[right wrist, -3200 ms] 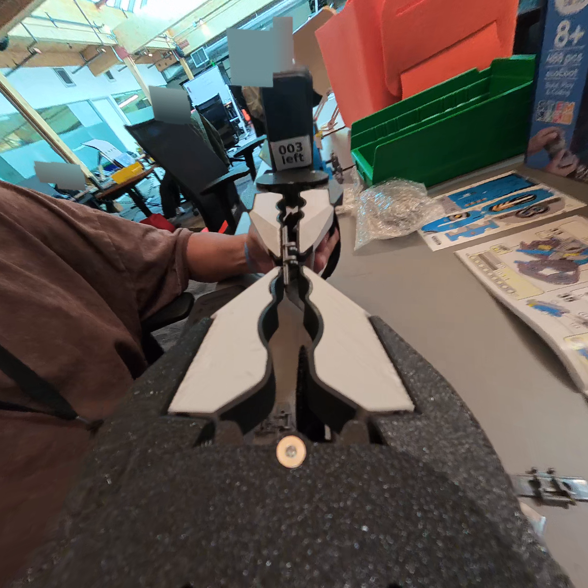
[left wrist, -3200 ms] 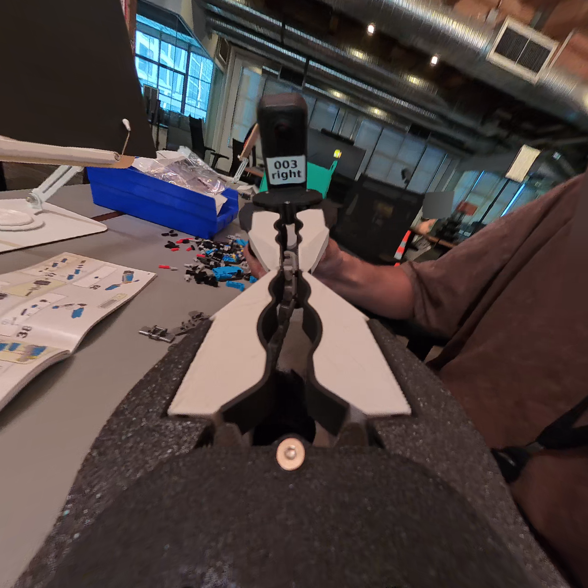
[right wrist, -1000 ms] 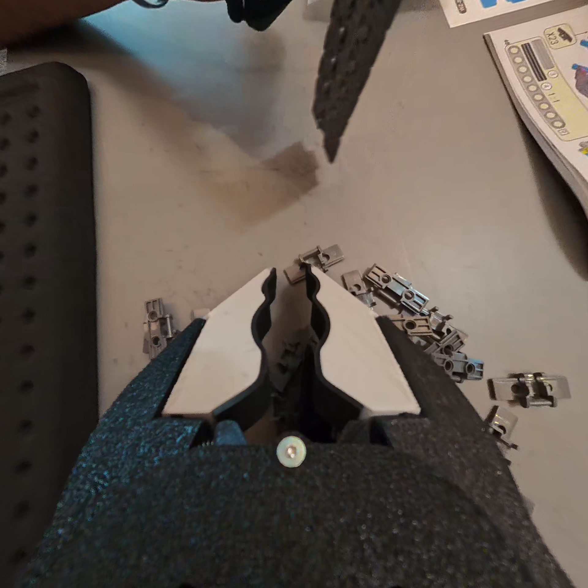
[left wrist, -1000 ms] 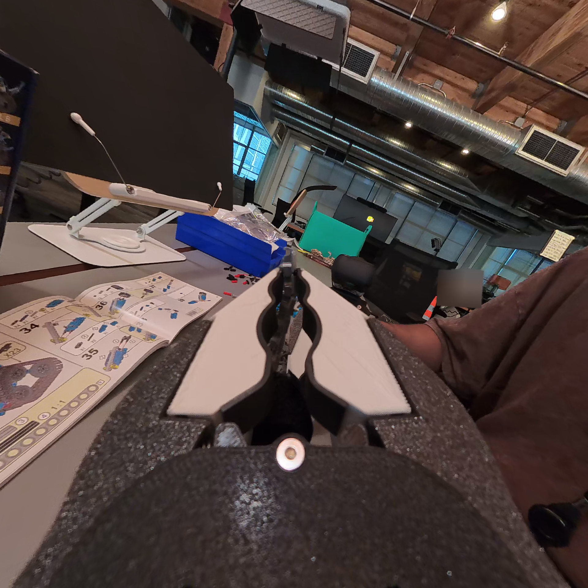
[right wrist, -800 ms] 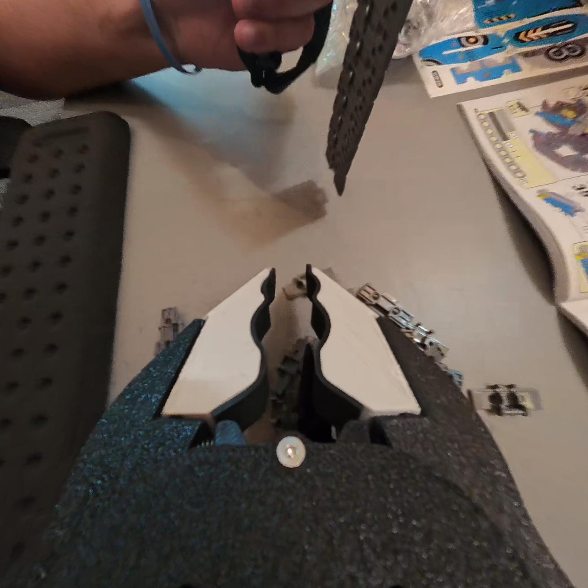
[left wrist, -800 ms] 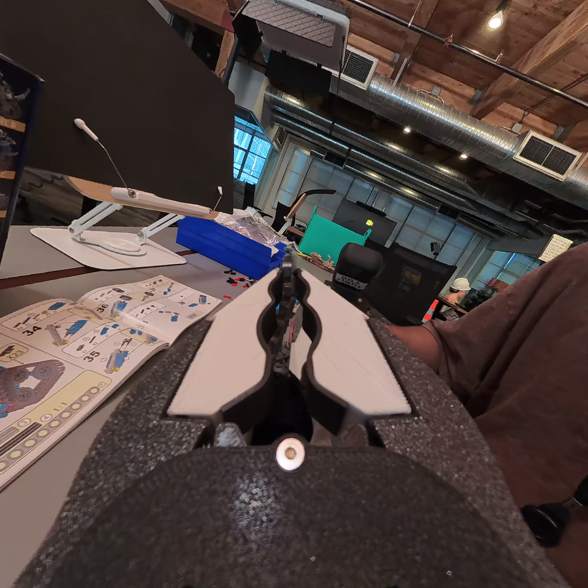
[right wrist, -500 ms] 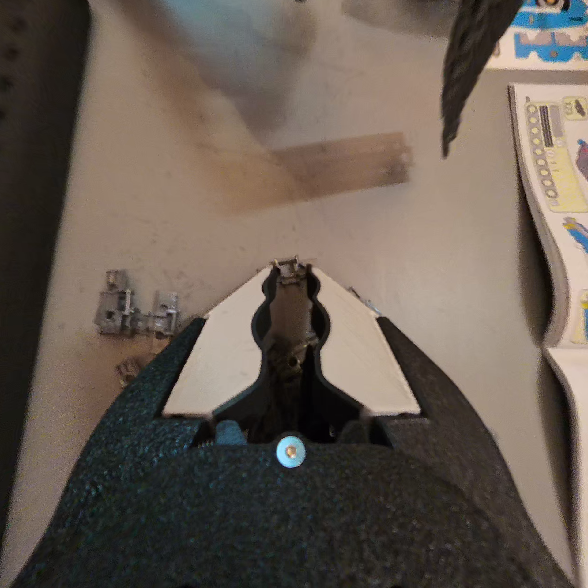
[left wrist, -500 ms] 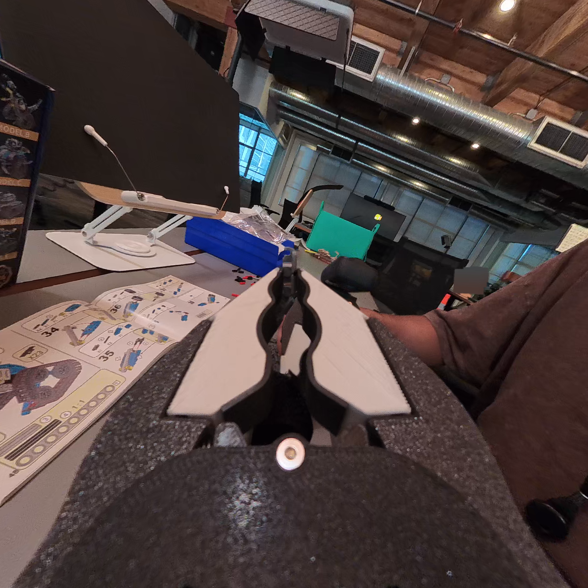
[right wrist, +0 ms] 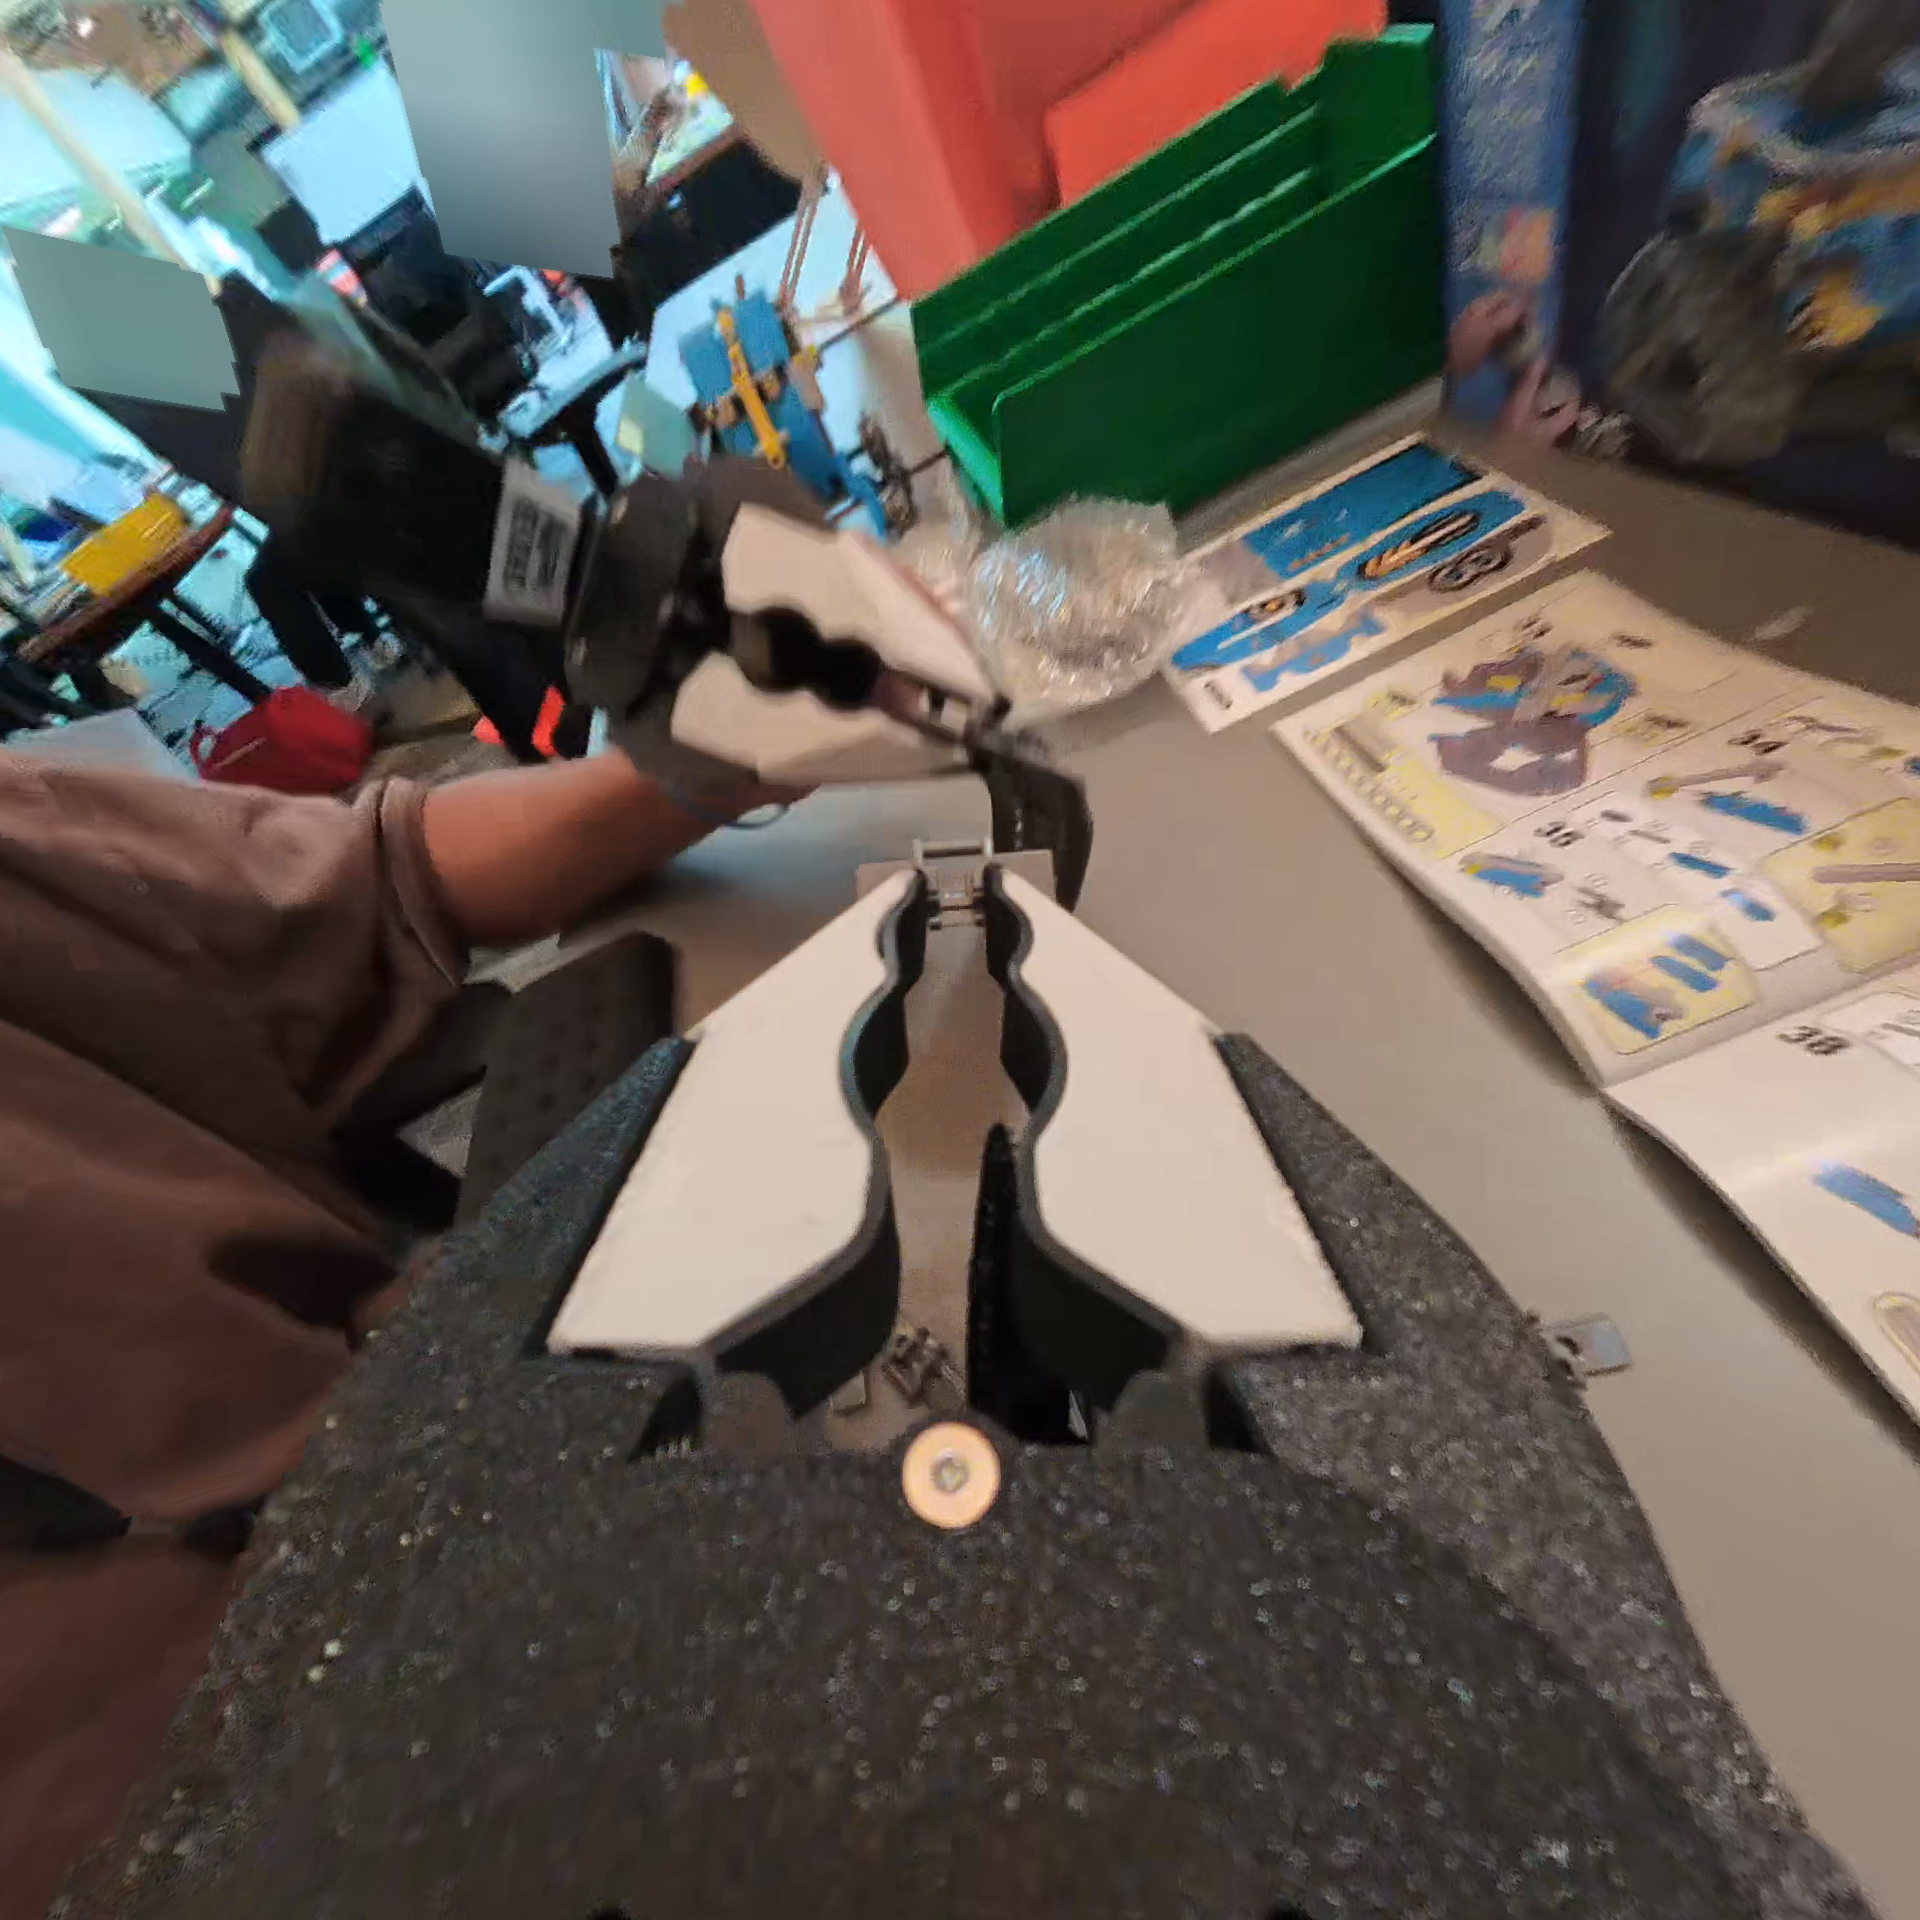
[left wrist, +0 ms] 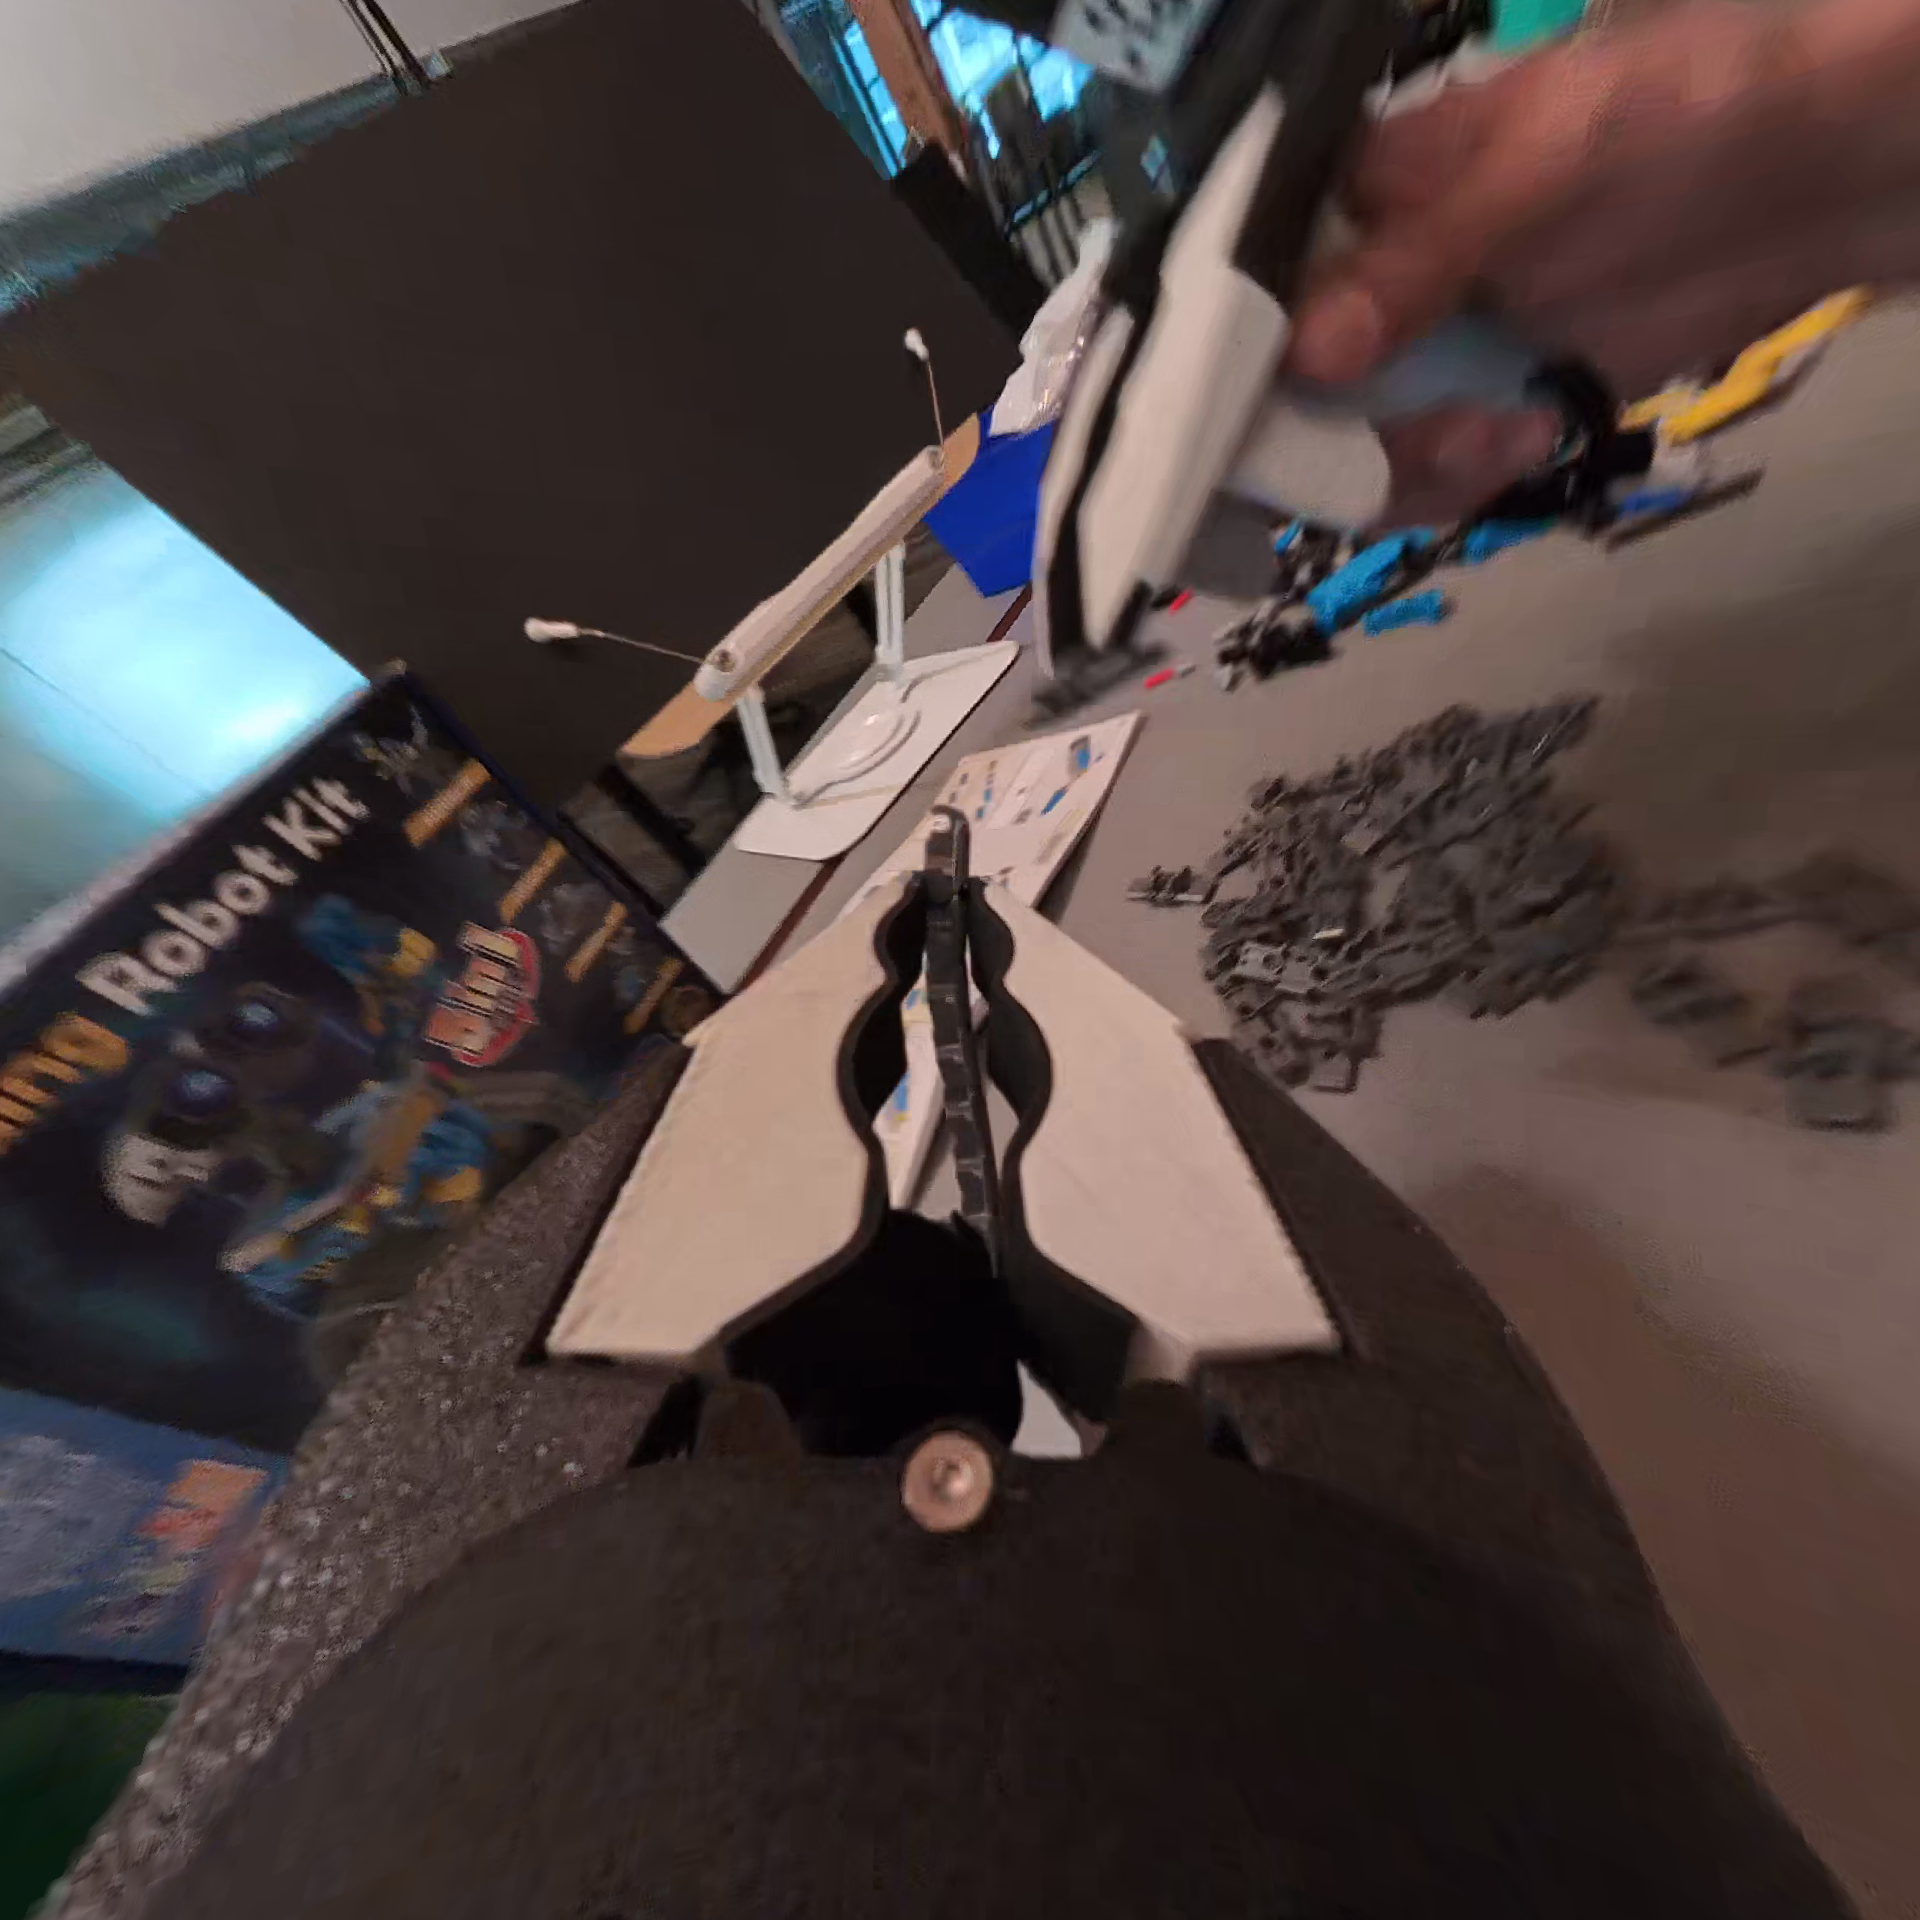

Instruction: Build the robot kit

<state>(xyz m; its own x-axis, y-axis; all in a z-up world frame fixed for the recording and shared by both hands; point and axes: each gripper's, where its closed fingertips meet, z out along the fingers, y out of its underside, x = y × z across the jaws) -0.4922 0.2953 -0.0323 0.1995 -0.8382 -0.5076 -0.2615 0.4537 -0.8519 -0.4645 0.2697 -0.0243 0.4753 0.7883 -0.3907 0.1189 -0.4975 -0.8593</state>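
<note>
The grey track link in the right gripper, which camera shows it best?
The right wrist view: the grey track link sits pinched at the right gripper's tips, close and fairly sharp. In the left wrist view that gripper is blurred and the link cannot be made out.

My left hand-held gripper (left wrist: 943,894) has white fingers edged in black, set in speckled black foam, and it pinches a dark grey studded strip (left wrist: 961,1039). My right hand-held gripper (right wrist: 954,883) wears the same white, black and speckled foam, nipping a small pale grey plastic link (right wrist: 951,868). The bench (left wrist: 1558,1195) is plain grey, strewn with a heap of dark grey links (left wrist: 1392,894) and bright blue parts (left wrist: 1361,587). A green bin (right wrist: 1195,312) sits beside an orange panel (right wrist: 987,114).
</note>
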